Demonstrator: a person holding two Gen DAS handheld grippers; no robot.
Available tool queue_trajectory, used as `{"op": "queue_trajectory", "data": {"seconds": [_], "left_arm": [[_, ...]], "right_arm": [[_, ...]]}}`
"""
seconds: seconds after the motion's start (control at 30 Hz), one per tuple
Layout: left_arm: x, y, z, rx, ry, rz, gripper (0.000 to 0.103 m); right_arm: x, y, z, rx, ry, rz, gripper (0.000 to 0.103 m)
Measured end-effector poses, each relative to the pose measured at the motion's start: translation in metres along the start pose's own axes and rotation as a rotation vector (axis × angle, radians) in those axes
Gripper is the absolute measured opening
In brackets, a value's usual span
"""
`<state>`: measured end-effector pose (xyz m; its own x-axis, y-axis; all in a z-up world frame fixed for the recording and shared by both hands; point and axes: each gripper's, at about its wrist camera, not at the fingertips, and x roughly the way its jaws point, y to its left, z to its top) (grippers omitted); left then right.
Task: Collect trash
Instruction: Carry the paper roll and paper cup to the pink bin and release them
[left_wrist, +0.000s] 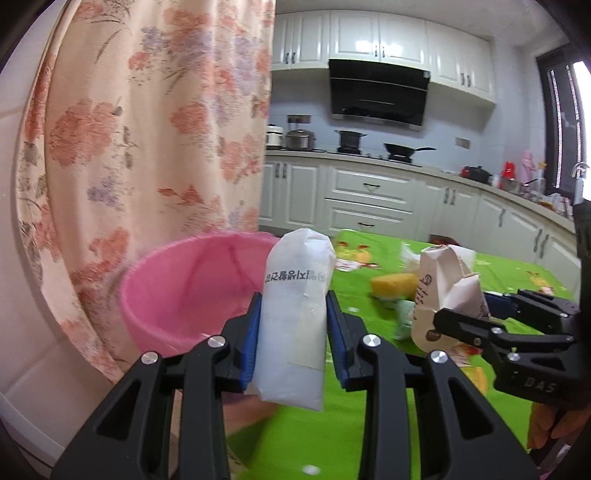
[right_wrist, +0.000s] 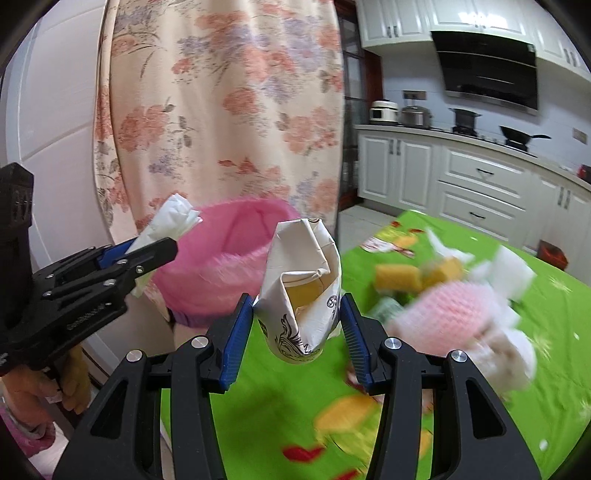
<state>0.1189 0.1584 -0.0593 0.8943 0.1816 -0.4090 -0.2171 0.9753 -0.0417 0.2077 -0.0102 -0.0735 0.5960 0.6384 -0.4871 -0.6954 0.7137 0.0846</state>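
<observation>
A: So, left gripper — status?

B: Blue fingers clamped narrow on a white wrapper, upright, black print across it. Sticks out well past the fingertips.

A: And the right gripper?

B: Fingers set wider, pinching a crumpled paper cup, white w/ black pattern, tan inside. Cup is squashed, mouth folded over, leaning a bit left.

A: Bin?

B: Pink bin w/ a pink liner, just beyond and left of the left fingers. From the right wrist cam it's ahead-left of the cup, btwn the two grippers. Wrapper tip looks near the rim; can't tell if it's over the opening.

A: Rest of the trash?

B: On the green worktop, ahead-right of the right fingers: yellow sponge, pink knitted thing, white scraps. All blurred, can't ID more.

A: Behind?

B: Floral curtain right behind the bin. A hand under the left gripper's handle, seen from the right cam.
</observation>
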Motion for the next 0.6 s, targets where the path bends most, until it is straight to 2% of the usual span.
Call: {"op": "queue_trajectory", "data": {"seconds": [0.3, 0.6], "left_arm": [[0.044, 0.064, 0.027, -0.067, 0.042, 0.087, 0.033], [0.078, 0.113, 0.036, -0.16, 0.095, 0.103, 0.034]], "right_arm": [[0.052, 0.026, 0.051, 0.001, 0.019, 0.068, 0.047], [0.099, 0.05, 0.075, -0.04, 0.068, 0.064, 0.047]]}}
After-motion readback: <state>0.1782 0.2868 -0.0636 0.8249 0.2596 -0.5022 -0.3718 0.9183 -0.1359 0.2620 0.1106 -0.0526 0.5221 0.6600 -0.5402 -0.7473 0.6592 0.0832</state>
